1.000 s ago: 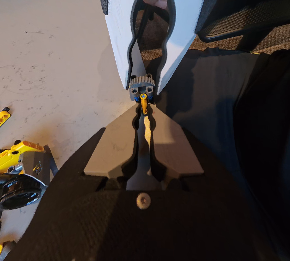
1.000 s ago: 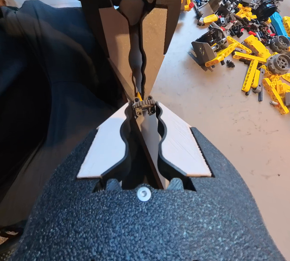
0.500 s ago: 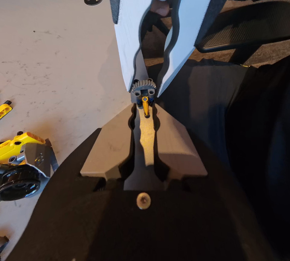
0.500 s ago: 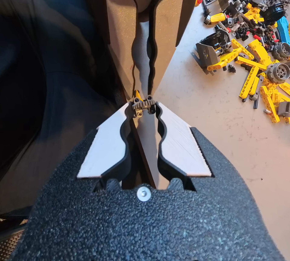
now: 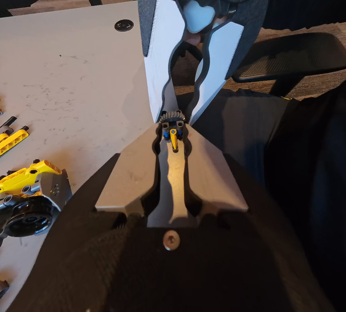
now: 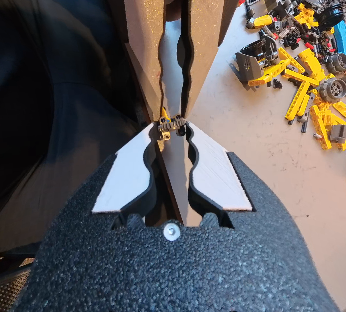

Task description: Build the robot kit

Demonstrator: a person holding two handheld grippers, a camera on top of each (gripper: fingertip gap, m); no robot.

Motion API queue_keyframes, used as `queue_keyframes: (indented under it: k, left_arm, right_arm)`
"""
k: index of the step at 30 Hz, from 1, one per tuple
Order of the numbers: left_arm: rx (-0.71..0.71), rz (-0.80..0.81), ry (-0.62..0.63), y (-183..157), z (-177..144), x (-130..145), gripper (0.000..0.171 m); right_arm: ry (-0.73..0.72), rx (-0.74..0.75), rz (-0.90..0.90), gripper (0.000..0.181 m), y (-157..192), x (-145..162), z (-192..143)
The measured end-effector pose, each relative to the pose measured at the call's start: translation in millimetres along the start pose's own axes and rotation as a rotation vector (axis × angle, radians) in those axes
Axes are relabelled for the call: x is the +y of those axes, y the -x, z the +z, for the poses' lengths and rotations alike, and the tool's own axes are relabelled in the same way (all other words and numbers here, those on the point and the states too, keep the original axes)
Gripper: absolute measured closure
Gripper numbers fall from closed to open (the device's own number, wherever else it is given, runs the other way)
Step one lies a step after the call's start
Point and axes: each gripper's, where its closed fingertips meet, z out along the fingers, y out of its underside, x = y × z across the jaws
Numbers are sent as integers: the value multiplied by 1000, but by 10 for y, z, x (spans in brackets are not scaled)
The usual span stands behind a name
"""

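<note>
In the left wrist view, the left tool (image 5: 172, 135) is narrowed on a small gear assembly (image 5: 172, 126), a yellow pin (image 5: 174, 140) poking back between its fingers. The white right tool (image 5: 172, 121) meets it tip to tip and grips the toothed end. A wheel piece (image 5: 28, 214) lies left on the worktop (image 5: 74, 78).

In the right wrist view, the right tool (image 6: 170, 130) is pinched on the gear assembly (image 6: 171, 126), just past its tips. The left tool (image 6: 171, 115) faces it. A brick pile (image 6: 299, 40) lies far right.
</note>
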Motion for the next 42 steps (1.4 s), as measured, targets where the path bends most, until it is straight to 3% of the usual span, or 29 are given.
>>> queue_keyframes:
  k: [22,42]
  left_arm:
    - [-34,70,-9,-18,-73,32,154]
    - [-4,7,-6,4,-106,46,155]
  right_arm:
    - [74,-31,-67,152,21,-53,25]
    - [58,-32,-40,152,8,-62,31]
